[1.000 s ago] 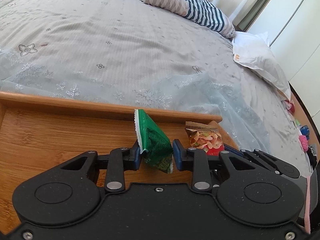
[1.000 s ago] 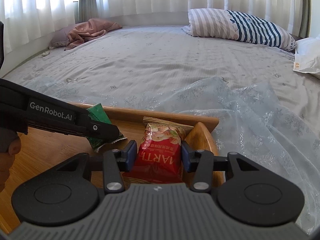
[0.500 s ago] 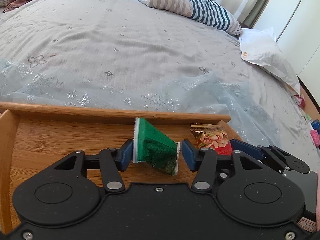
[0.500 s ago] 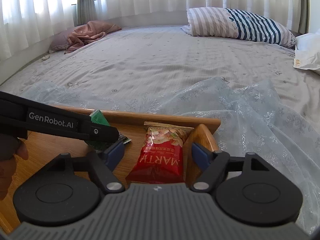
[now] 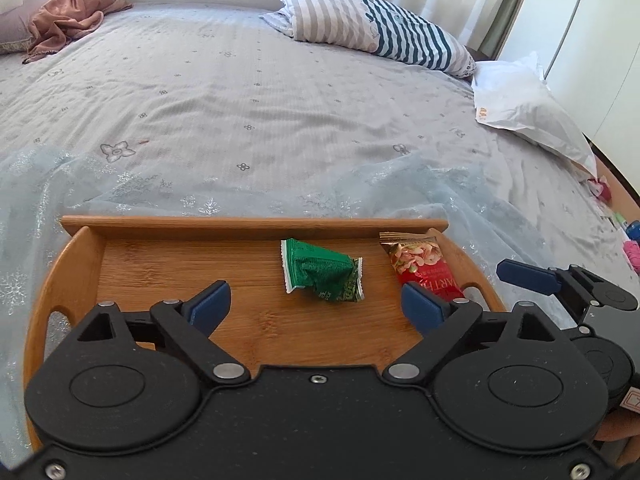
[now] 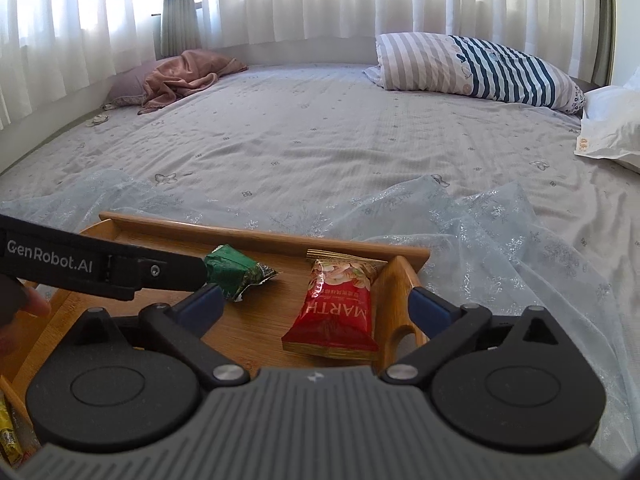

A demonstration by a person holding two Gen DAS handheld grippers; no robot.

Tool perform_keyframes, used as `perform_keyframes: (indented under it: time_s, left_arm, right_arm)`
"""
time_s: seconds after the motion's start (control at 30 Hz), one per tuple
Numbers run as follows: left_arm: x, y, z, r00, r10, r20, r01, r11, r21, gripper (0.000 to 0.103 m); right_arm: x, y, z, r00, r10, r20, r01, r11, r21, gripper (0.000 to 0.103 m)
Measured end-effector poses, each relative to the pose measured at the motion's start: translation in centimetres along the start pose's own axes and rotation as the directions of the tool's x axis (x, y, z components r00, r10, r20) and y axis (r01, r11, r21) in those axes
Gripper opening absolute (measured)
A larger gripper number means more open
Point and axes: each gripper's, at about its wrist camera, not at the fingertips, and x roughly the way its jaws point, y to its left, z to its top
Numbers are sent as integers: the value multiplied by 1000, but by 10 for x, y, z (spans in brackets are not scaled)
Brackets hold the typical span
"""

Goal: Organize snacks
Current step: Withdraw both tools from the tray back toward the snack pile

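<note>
**Over the wooden tray, both grippers spread wide**

Above the wooden tray (image 5: 256, 224) on the bed, the left gripper (image 5: 316, 300) and right gripper (image 6: 314, 306) pointed downward, their jaws having just been opening, nothing pinched. The green packet (image 5: 322, 276) lay mid-tray; the red packet (image 6: 334, 316) lay against the tray's right end. A fingertip (image 6: 34, 306) showed, cut off at the frame's edge.

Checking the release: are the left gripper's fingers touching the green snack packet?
Apart. The left wrist view shows the left gripper open, bare tray between each finger and the green snack packet.
</note>
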Motion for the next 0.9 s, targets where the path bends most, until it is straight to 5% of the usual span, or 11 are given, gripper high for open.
perform_keyframes:
  time_s: [0.63,0.9]
  left_arm:
    - [-121,-16,-59,989,-36,141,23,996,87,97]
    - [-156,-15,-100,986,-65,154,54,996,71,98]
  right_arm:
    - [-86,26,-29,996,27,88,-28,999,18,103]
    - [-115,30,-52,989,106,103,-112,992,56,103]
